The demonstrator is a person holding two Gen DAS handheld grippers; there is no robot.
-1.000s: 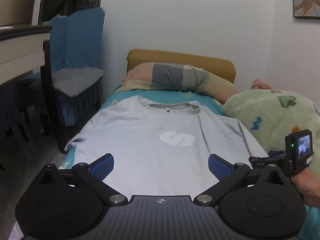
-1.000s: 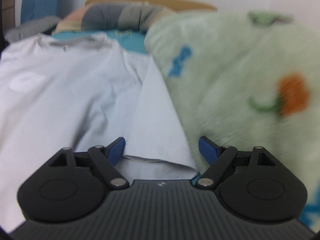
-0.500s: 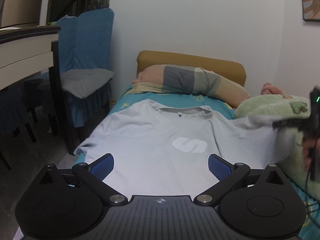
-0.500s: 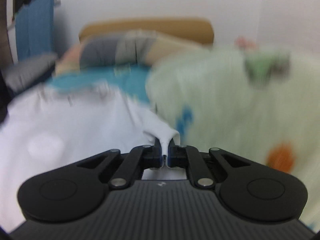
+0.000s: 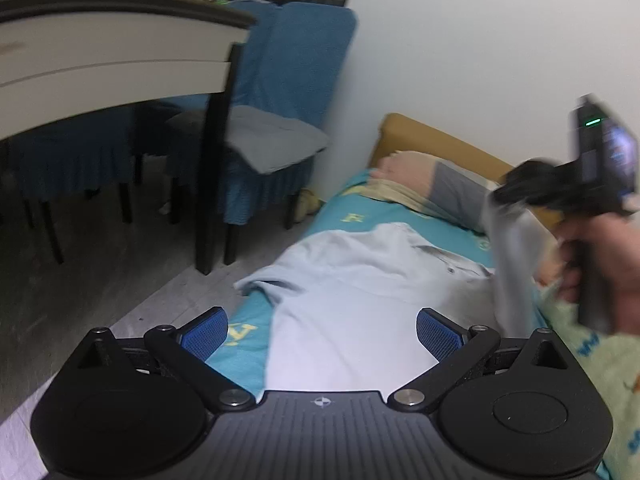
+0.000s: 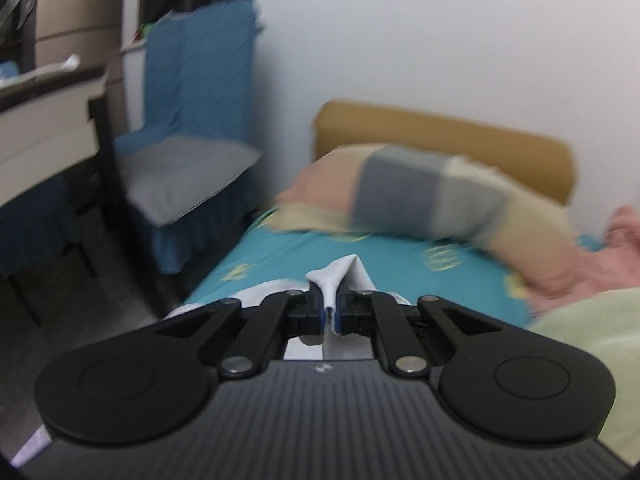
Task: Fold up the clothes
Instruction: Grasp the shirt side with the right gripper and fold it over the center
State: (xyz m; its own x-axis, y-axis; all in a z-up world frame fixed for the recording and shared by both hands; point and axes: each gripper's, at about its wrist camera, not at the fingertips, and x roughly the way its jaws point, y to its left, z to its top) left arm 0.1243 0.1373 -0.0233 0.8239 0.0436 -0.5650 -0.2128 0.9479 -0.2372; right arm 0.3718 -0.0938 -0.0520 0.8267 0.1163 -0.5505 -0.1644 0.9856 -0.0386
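Observation:
A light grey T-shirt lies flat on a bed with a teal sheet. My left gripper is open and empty, low over the shirt's near left part. My right gripper is shut on a pinched fold of the shirt's right sleeve and holds it raised above the bed. In the left wrist view the right gripper is at the right, with the sleeve cloth hanging from it down to the shirt.
A patchwork pillow and a tan headboard are at the bed's head. A green fleece blanket lies on the right. A chair with a blue cover and a table stand left of the bed.
My right gripper closed on the shirt's right sleeve edge, then lifted it up and toward the left. My left gripper swung left and stayed open.

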